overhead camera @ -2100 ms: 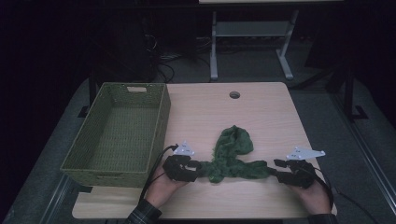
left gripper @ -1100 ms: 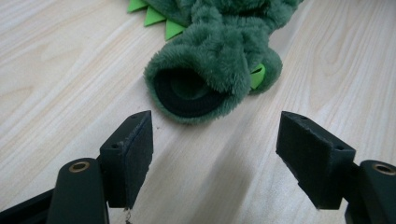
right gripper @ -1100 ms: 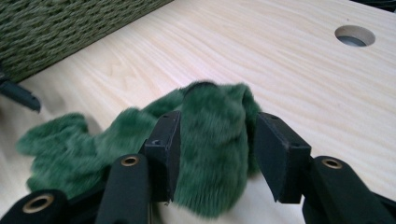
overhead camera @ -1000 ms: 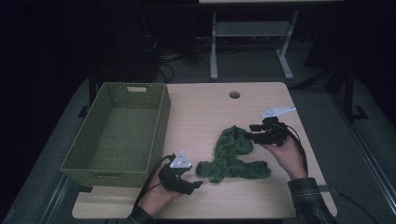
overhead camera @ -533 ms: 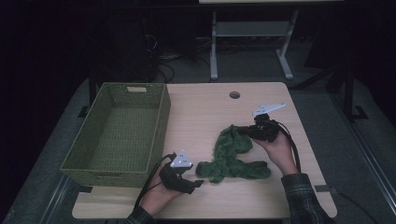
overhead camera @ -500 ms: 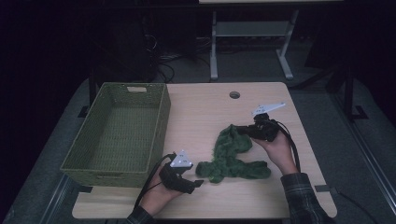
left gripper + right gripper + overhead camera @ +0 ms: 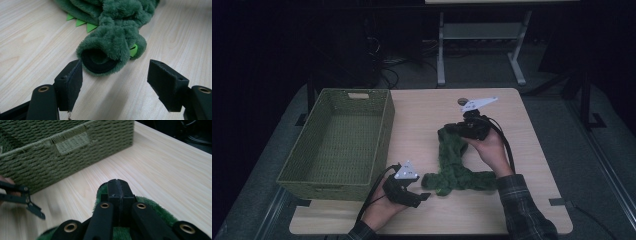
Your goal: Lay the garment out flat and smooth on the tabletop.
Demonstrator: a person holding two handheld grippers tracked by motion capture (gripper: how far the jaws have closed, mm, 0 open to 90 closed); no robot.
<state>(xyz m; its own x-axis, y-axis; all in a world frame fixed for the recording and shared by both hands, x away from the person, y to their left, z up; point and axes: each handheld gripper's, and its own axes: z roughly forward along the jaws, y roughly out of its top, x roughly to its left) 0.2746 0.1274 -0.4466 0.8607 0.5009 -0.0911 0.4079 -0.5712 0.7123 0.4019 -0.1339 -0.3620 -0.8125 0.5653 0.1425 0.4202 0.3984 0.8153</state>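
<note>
Plush [image 7: 456,162] lies on the table [image 7: 422,115], right of the basket [image 7: 337,145]. The right gripper [image 7: 117,185] has just clamped shut over its far end, no fabric visibly pinched. The left gripper [image 7: 115,75] stands spread at its near tip, pads clear.

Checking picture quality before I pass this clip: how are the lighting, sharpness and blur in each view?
High view: dim, the room beyond the table nearly black, the green plush garment soft in detail. Left gripper view: bright, fur sharp, near jaws slightly soft. Right gripper view: evenly lit, the woven basket crisp, the other tool at the left edge smeared.
</note>
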